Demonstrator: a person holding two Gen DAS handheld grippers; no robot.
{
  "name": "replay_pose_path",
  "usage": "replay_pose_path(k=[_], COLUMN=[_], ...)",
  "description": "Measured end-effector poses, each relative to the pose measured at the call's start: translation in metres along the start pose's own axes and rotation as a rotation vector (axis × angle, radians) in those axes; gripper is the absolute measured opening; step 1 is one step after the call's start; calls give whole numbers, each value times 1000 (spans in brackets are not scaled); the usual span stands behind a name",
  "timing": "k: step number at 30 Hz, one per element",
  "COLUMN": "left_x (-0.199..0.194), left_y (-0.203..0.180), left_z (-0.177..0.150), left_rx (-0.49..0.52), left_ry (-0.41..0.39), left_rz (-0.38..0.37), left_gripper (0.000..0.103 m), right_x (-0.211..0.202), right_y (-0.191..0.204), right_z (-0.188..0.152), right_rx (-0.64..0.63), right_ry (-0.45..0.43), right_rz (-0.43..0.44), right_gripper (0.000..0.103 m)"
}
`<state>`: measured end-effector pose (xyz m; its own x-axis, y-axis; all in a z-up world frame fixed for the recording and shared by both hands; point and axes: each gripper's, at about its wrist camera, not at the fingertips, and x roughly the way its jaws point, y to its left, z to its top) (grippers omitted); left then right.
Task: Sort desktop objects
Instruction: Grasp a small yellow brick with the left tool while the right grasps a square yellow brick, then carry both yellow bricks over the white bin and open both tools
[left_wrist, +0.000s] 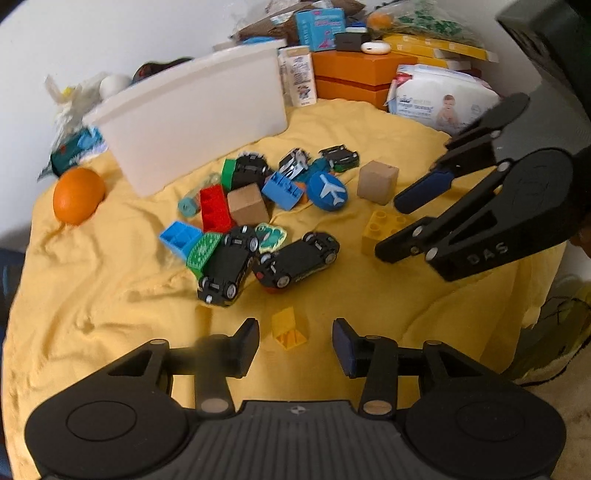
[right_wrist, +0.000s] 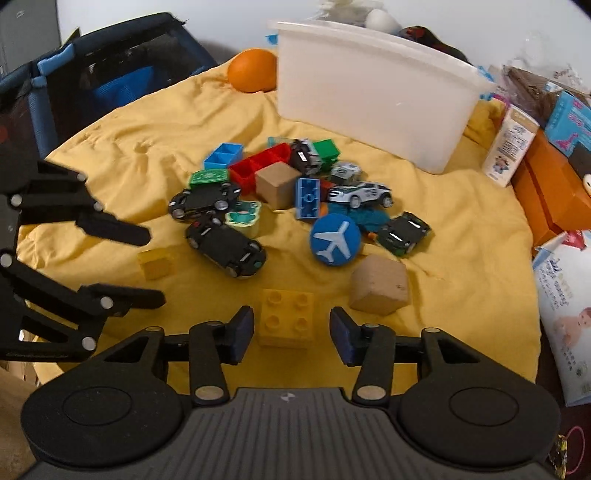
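On the yellow cloth (left_wrist: 110, 280) lies a heap of toys: black cars (left_wrist: 295, 260), bricks, a blue disc with a white plane (left_wrist: 328, 190) and wooden cubes (left_wrist: 377, 181). My left gripper (left_wrist: 295, 334) (right_wrist: 155, 266) is open, and a small yellow brick (left_wrist: 290, 328) (right_wrist: 155, 262) sits between its fingers with gaps on both sides. My right gripper (right_wrist: 291, 325) (left_wrist: 391, 227) is open around a yellow four-stud brick (right_wrist: 286, 317) (left_wrist: 384, 229), and its pads stand off the brick's sides. A white bin (left_wrist: 192, 110) (right_wrist: 369, 92) stands behind the heap.
An orange (left_wrist: 77, 194) (right_wrist: 253, 70) lies beside the bin. Orange boxes (left_wrist: 354, 74), cartons and a wipes pack (left_wrist: 443, 99) crowd the back right. A dark mesh-sided cot (right_wrist: 110, 62) stands past the cloth's edge.
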<state>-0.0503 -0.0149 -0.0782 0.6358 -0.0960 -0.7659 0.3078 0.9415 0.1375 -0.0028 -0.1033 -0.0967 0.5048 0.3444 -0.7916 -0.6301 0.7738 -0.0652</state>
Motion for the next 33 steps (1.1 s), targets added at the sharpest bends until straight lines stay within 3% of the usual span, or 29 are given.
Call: replay_pose_path(k=[3, 6, 9, 12, 14, 17, 19, 25, 33], left_x=[5, 6, 3, 6, 8, 10, 7, -19, -49], left_y=[6, 9, 8, 10, 12, 12, 10, 21, 66], left_z=[-1, -1, -2, -3, -2, 0, 2, 32, 104], left_rx=[-52, -72, -56, -62, -75, -81, -73, -63, -47], left_ry=[6, 3, 4, 17, 12, 2, -10, -124, -308], left_rz=[-25, -37, -37, -33, -40, -56, -56, -25, 70], left_gripper=[43, 22, 24, 32, 32, 17, 17, 17, 17], right_x=[2, 8, 7, 8, 9, 9, 8, -10, -42], right_y=[-6, -6, -4, -3, -3, -2, 1, -3, -36], right_z=[-2, -5, -7, -6, -7, -7, -6, 10, 70], right_rx=[51, 66, 52, 33, 41, 22, 7, -11, 7], right_ry=[-8, 10, 10, 11, 7, 5, 7, -45, -229], right_rz=[25, 37, 38, 34, 38, 36, 34, 23, -28], right_gripper=[48, 44, 39, 40, 40, 35, 35, 35, 35])
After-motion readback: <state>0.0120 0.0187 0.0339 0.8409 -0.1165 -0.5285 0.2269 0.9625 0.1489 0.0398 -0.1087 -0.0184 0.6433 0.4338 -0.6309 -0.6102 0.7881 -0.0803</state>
